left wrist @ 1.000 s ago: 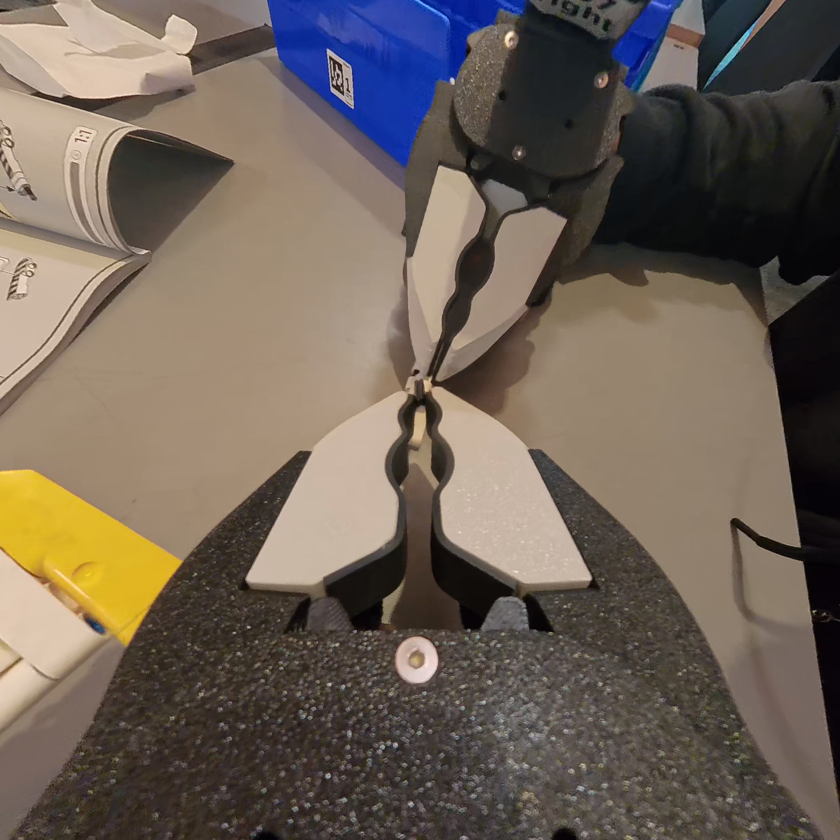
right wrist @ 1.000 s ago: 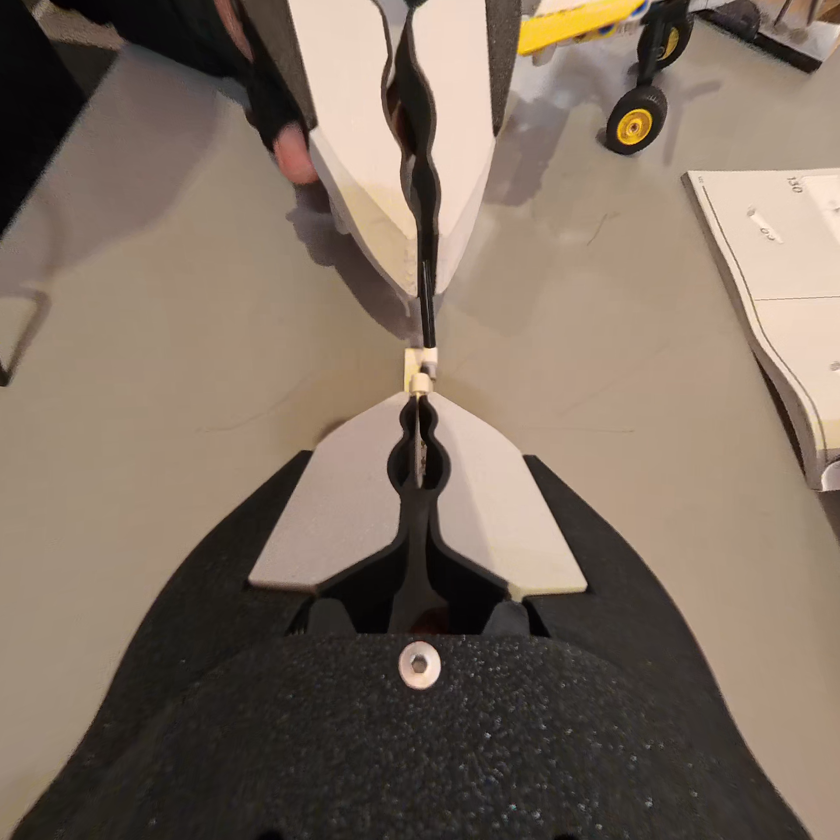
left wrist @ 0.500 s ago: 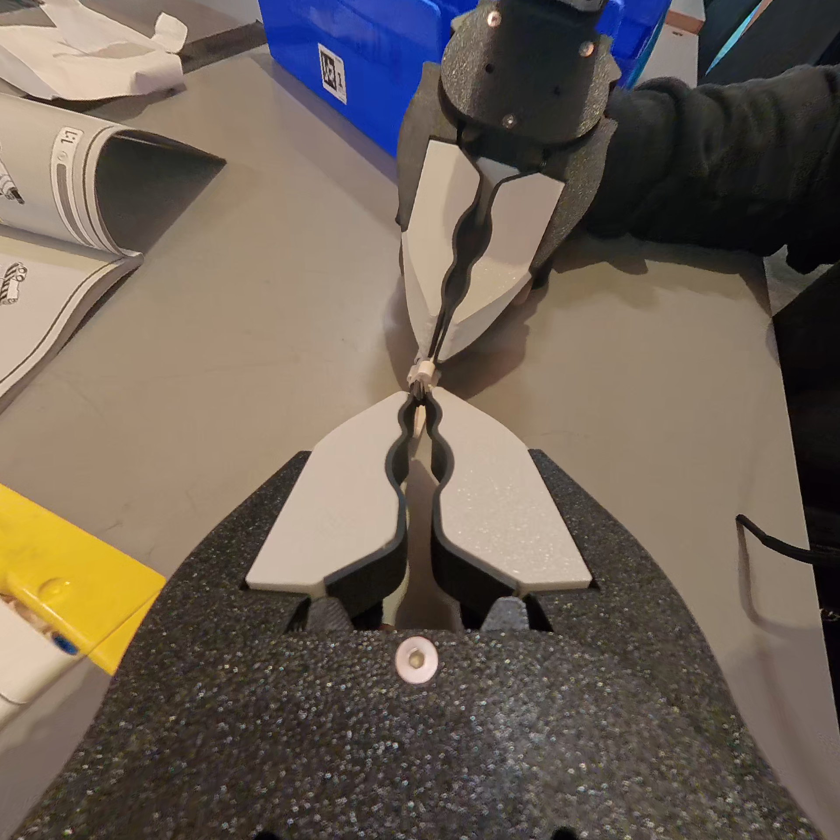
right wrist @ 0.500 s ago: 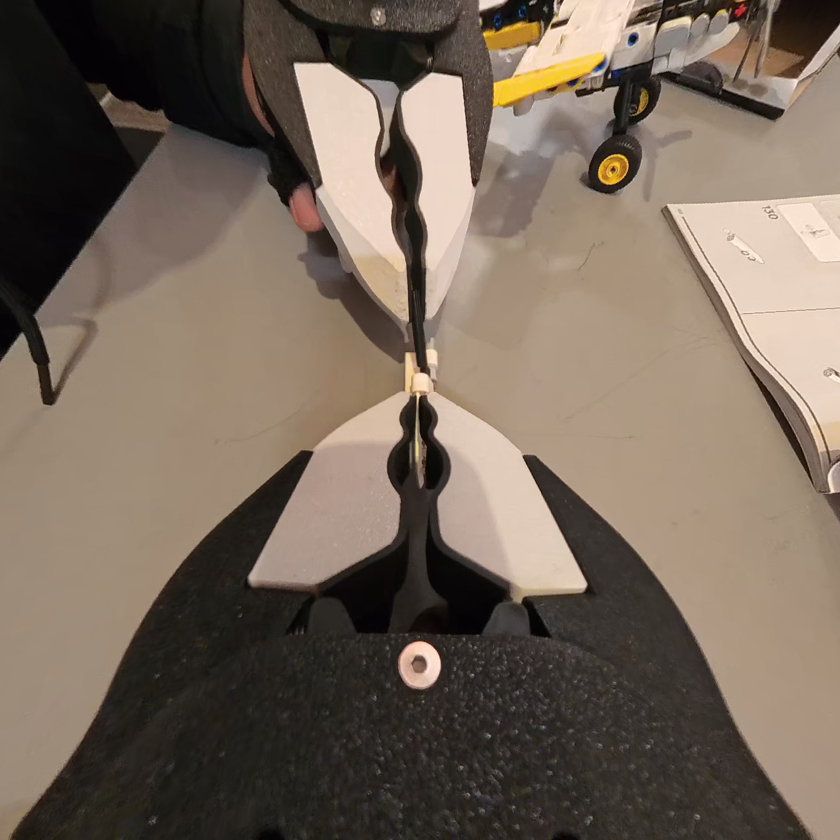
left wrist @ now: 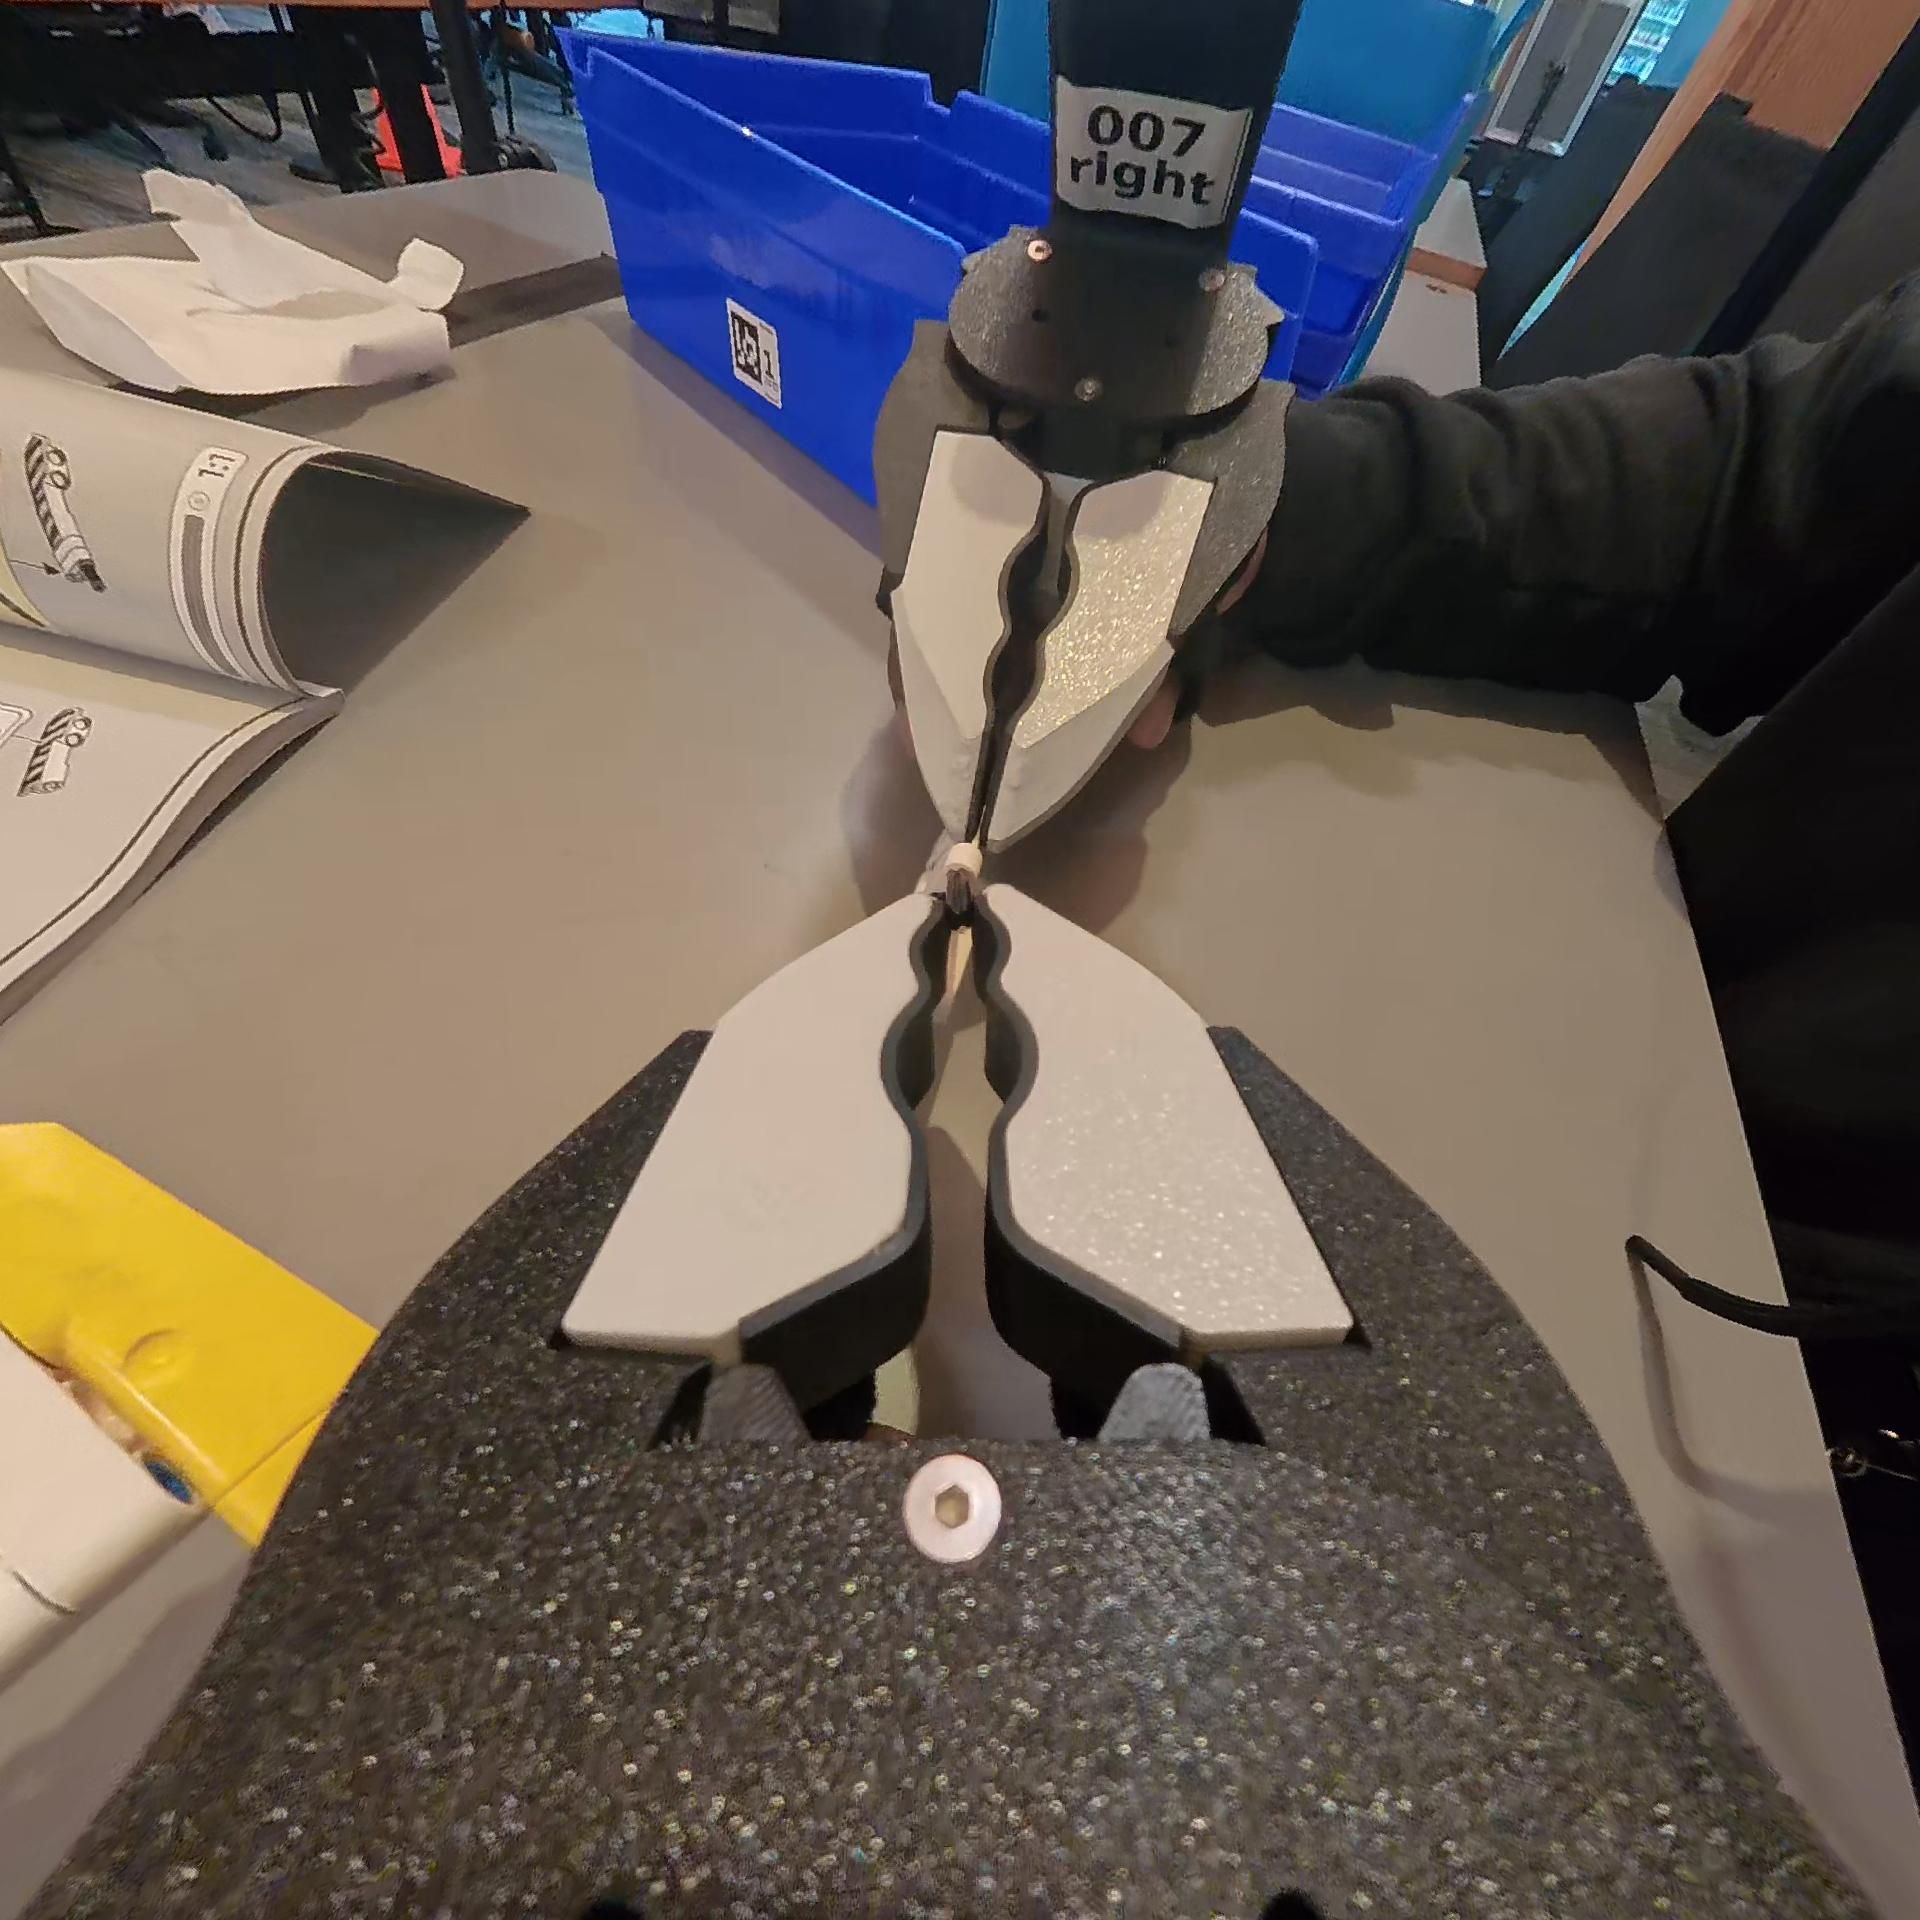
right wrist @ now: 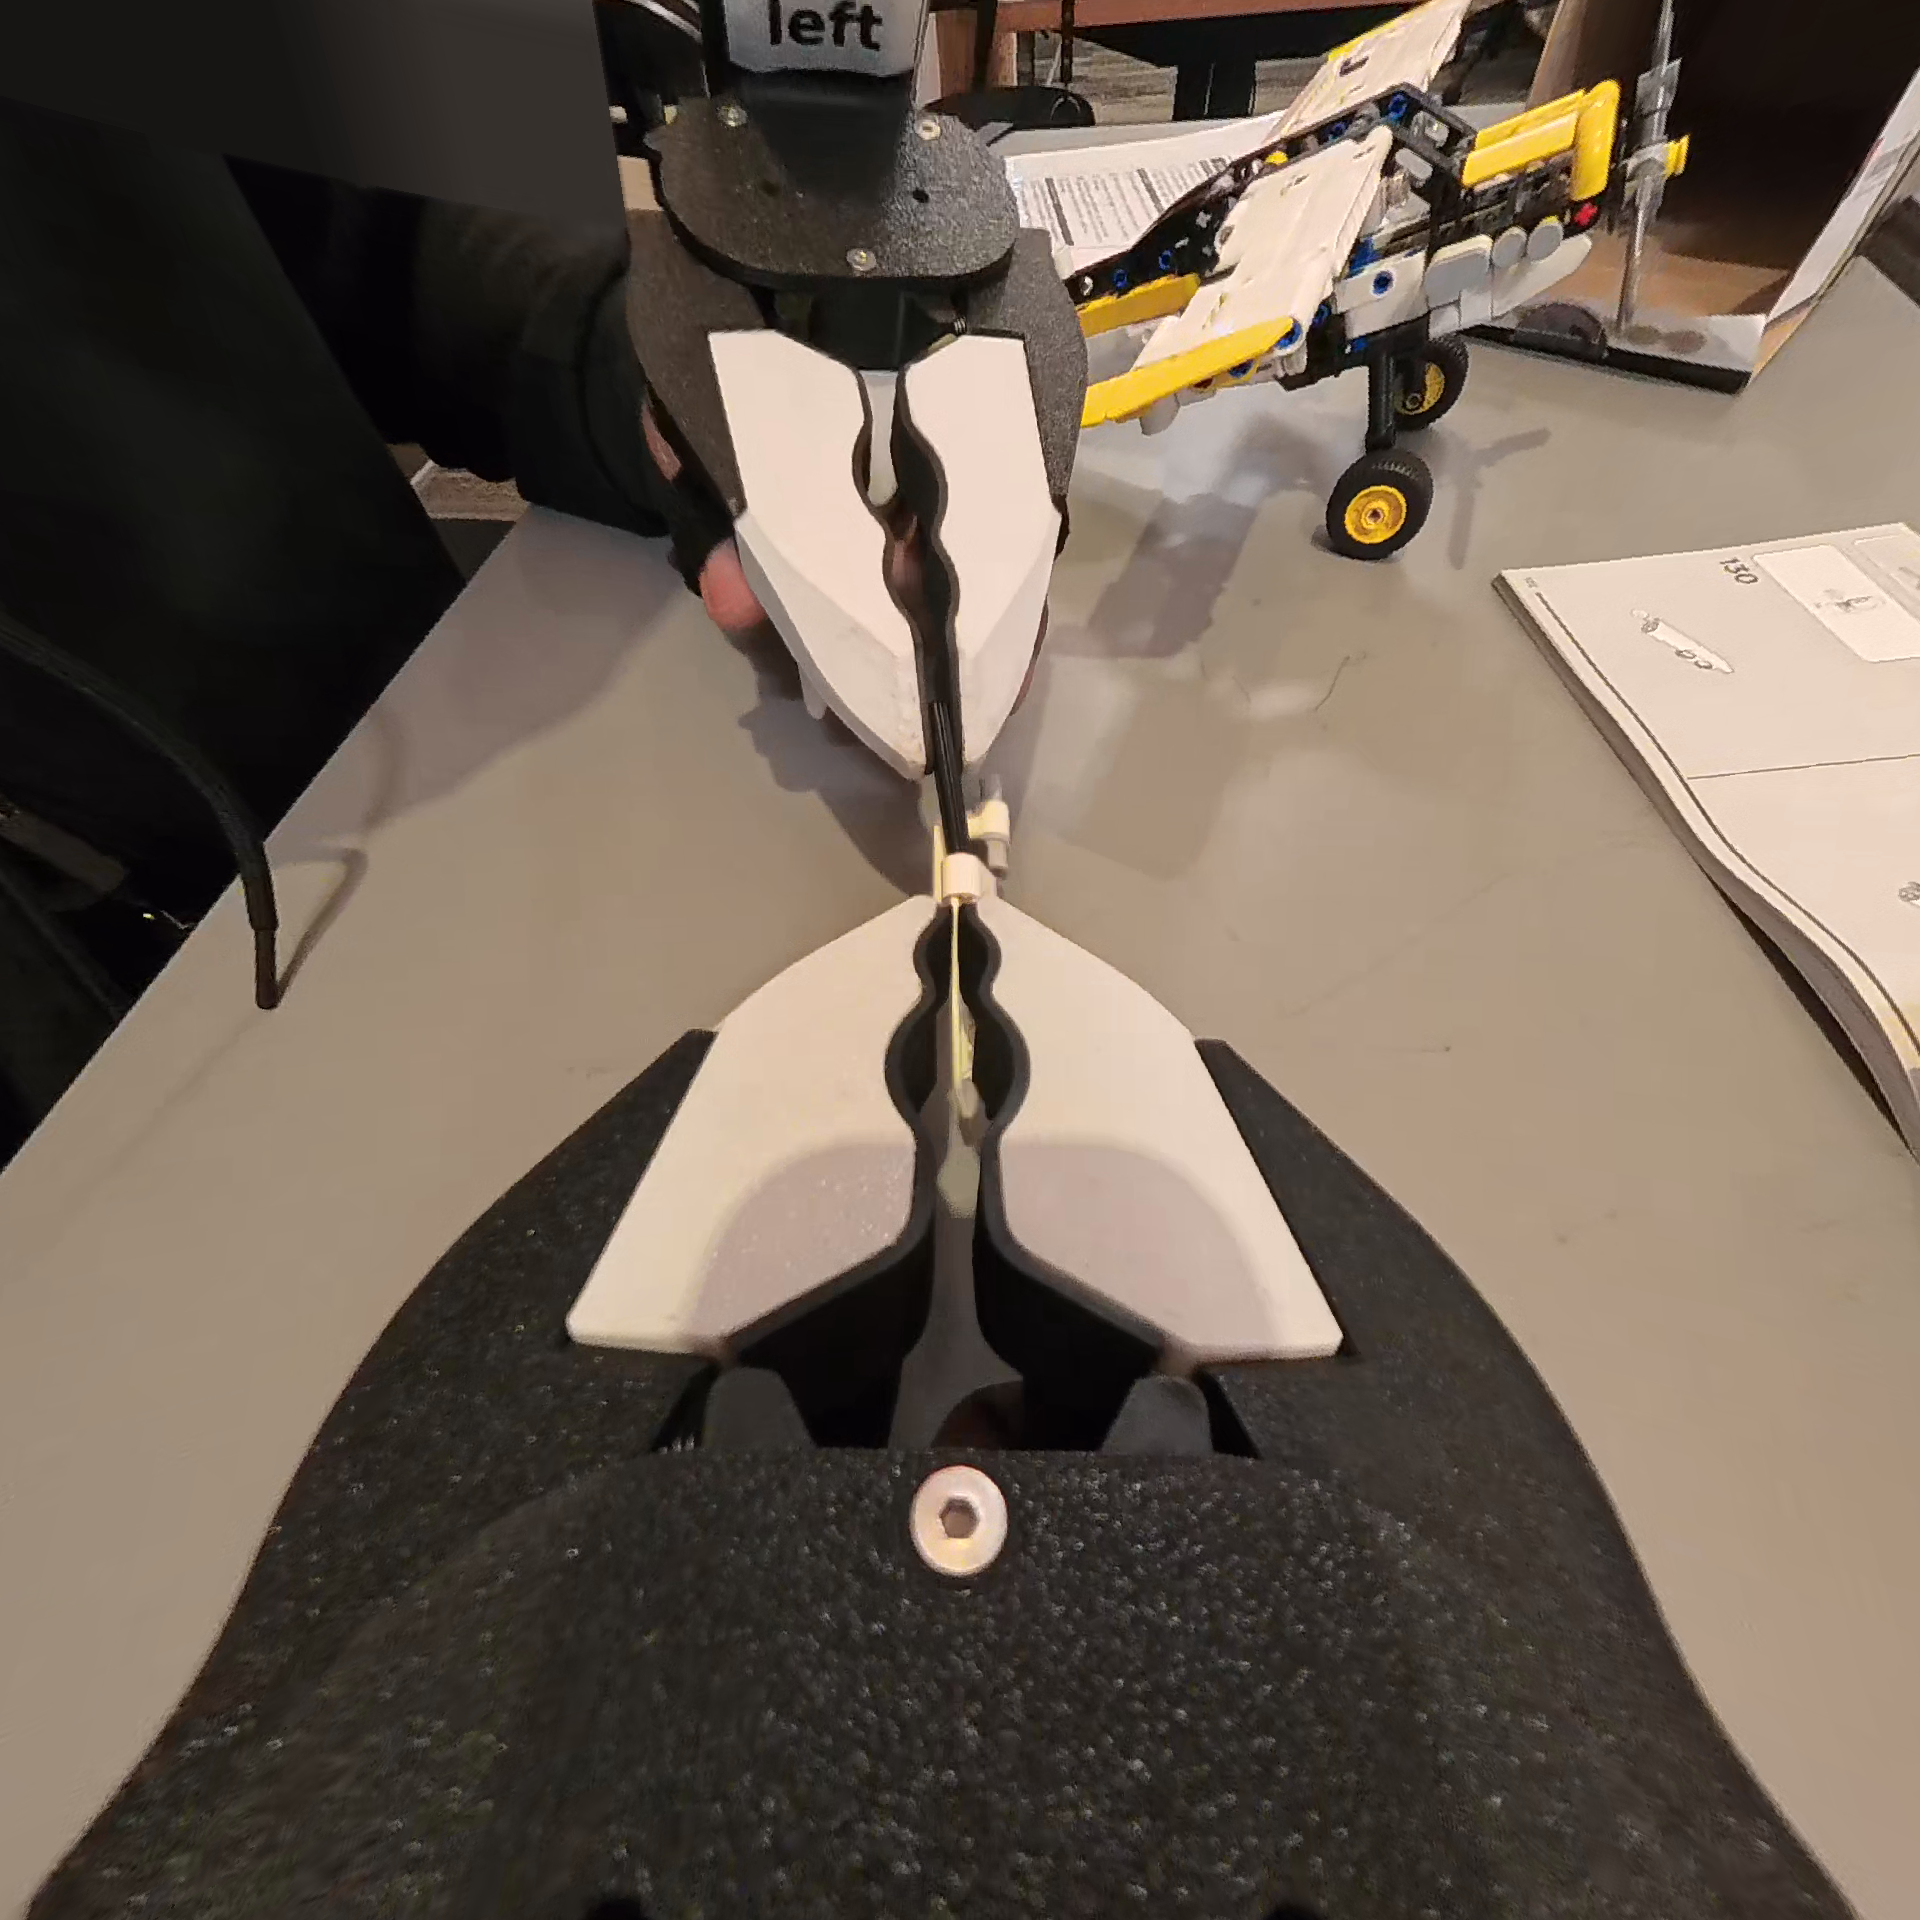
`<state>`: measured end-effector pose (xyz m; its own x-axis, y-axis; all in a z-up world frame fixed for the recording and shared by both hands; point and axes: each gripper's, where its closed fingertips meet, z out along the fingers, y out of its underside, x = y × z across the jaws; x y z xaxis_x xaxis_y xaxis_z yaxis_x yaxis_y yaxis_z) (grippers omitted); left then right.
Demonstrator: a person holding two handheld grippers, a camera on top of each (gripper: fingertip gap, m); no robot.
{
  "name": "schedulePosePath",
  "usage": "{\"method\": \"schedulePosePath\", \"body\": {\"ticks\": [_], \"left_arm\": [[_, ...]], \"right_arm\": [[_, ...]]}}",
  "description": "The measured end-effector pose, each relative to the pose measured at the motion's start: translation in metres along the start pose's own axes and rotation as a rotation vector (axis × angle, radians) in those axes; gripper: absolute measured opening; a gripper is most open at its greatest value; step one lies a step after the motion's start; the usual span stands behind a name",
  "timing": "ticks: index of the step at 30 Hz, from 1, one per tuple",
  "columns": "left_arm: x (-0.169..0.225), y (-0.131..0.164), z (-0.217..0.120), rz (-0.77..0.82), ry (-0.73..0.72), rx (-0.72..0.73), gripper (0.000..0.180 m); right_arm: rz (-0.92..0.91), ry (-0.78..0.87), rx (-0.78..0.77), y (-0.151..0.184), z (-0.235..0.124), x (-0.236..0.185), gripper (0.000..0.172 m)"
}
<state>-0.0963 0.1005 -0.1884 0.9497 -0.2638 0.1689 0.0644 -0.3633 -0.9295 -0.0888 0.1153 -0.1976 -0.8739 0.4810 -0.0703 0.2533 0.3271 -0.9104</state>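
Observation:
My left gripper [left wrist: 958, 906] is shut on a thin black axle [left wrist: 956, 896]. In the right wrist view this axle [right wrist: 948, 800] sticks out of the left gripper's tips [right wrist: 940, 764]. My right gripper [right wrist: 958, 906] is shut on a thin white piece [right wrist: 961, 878] with small ring ends. The axle's free end meets one ring of that piece. In the left wrist view the right gripper [left wrist: 979, 831] faces mine tip to tip, with the white ring [left wrist: 964, 862] between the two. Both are held low over the grey table [left wrist: 520, 831].
A blue bin [left wrist: 831, 260], an open instruction booklet [left wrist: 156, 582], crumpled white paper [left wrist: 239, 301] and a yellow part [left wrist: 135, 1278] lie to the left. A white and yellow model plane [right wrist: 1351, 260], a second booklet [right wrist: 1766, 748] and a black cable [right wrist: 239, 831] show in the right wrist view. Less than 4 cm separates the two grippers' tips.
Both grippers stayed shut and tip to tip. Both views have tilted up and show more of the background. The white piece has turned a little, so a second ring shows beside the axle.

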Motion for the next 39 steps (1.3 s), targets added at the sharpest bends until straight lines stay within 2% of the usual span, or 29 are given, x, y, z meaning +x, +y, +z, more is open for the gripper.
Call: {"method": "schedulePosePath", "body": {"ticks": [11,25,39], "left_arm": [[0.000,-0.007,-0.001,-0.048,0.017,0.052,0.004],[-0.006,0.004,0.004,-0.040,-0.041,-0.029,0.004],[-0.010,0.006,0.004,-0.056,-0.055,-0.039,0.004]], "right_arm": [[0.005,0.016,0.028,-0.004,-0.001,0.002,0.001],[-0.114,0.145,-0.108,0.011,0.010,0.008,0.004],[-0.214,0.241,-0.162,0.013,0.016,0.011,0.004]]}}
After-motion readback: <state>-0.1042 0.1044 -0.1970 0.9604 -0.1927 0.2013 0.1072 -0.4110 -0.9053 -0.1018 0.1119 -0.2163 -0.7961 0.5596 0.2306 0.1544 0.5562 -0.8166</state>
